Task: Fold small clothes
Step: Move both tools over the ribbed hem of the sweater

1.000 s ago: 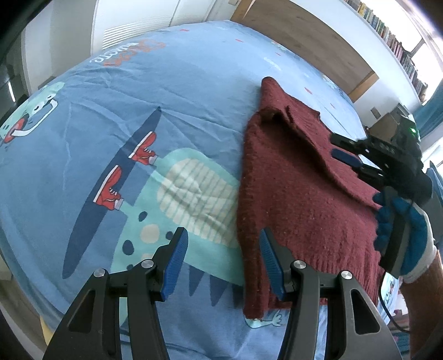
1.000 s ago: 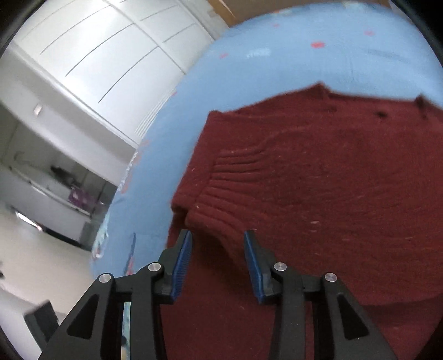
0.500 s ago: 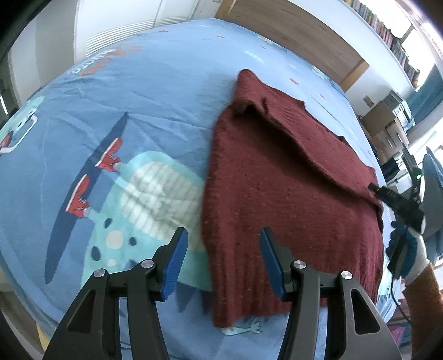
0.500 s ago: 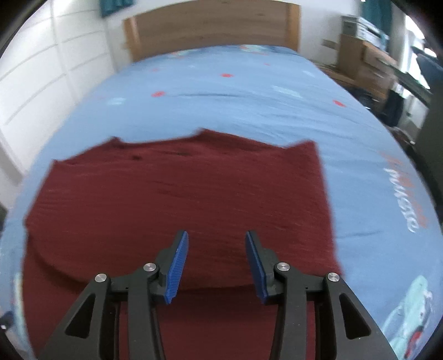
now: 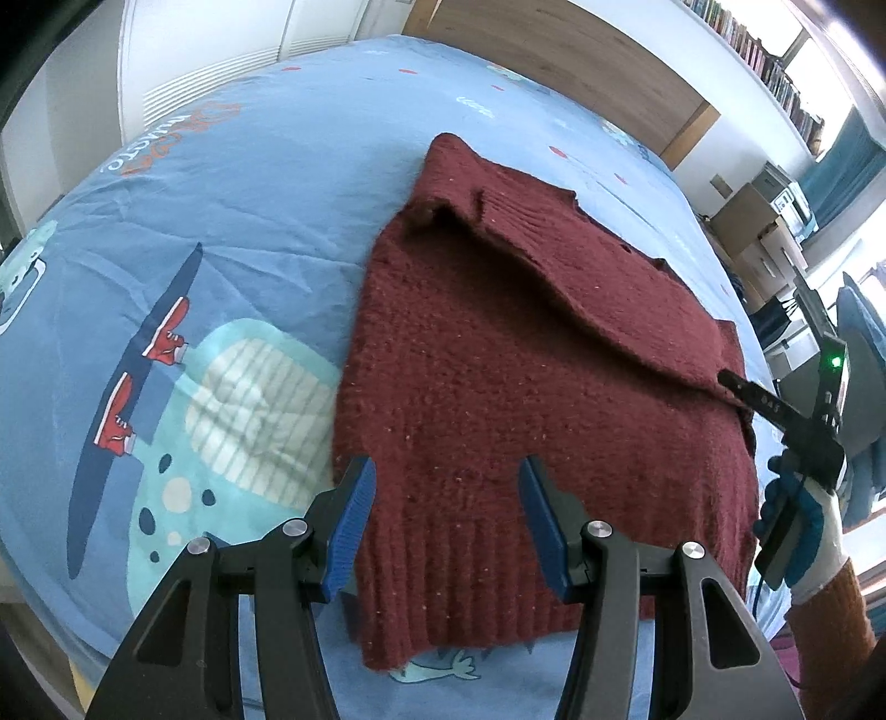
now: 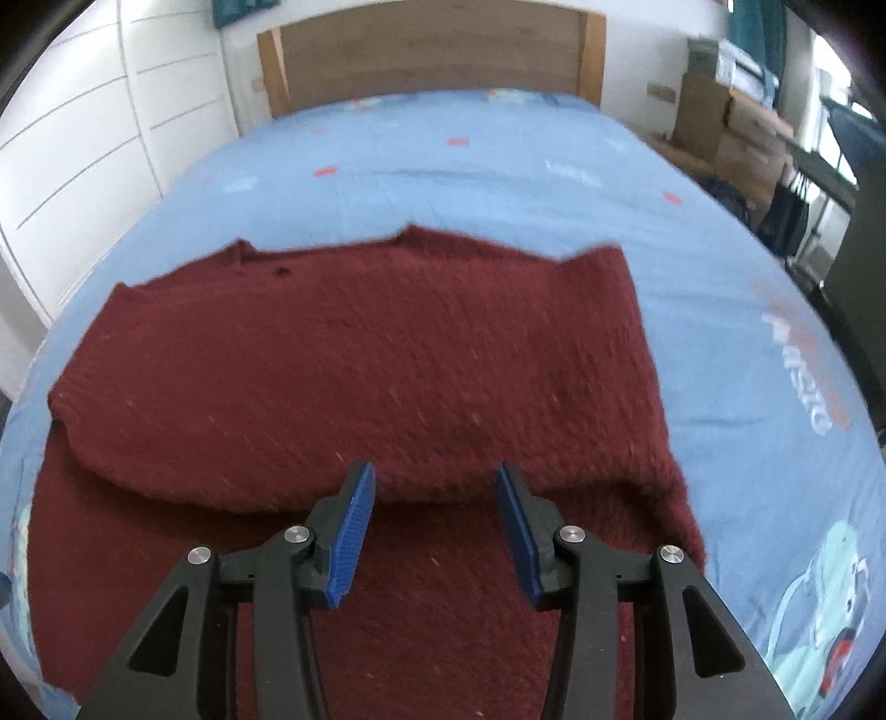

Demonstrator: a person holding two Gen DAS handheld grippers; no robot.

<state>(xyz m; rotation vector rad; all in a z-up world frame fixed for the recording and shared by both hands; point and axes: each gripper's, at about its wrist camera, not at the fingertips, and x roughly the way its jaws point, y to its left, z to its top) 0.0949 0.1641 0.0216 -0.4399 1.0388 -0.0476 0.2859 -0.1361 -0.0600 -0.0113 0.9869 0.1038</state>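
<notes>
A dark red knitted sweater [image 5: 526, 376] lies on the blue bed, one side folded over its body so a flap edge runs across it. My left gripper [image 5: 446, 526] hovers open over the sweater's ribbed hem [image 5: 476, 587], nothing pinched between its blue pads. In the right wrist view the same sweater [image 6: 387, 354] fills the middle, and my right gripper [image 6: 434, 531] hangs just above the folded flap's edge; its jaws are opening with no cloth between them. The right gripper [image 5: 775, 410] also shows at the far right of the left wrist view, held by a gloved hand [image 5: 797, 520].
The blue bedsheet [image 5: 221, 232] carries cartoon prints and lettering. A wooden headboard [image 6: 432, 50] stands at the far end, white wardrobe doors [image 6: 83, 138] on one side. Cardboard boxes and furniture [image 6: 731, 127] crowd the other side, with a bookshelf [image 5: 758, 61] high on the wall.
My right gripper swung from the sleeve cuff across the sweater and now faces the headboard, its jaws a little wider. My left gripper slid sideways from the sheet to over the hem.
</notes>
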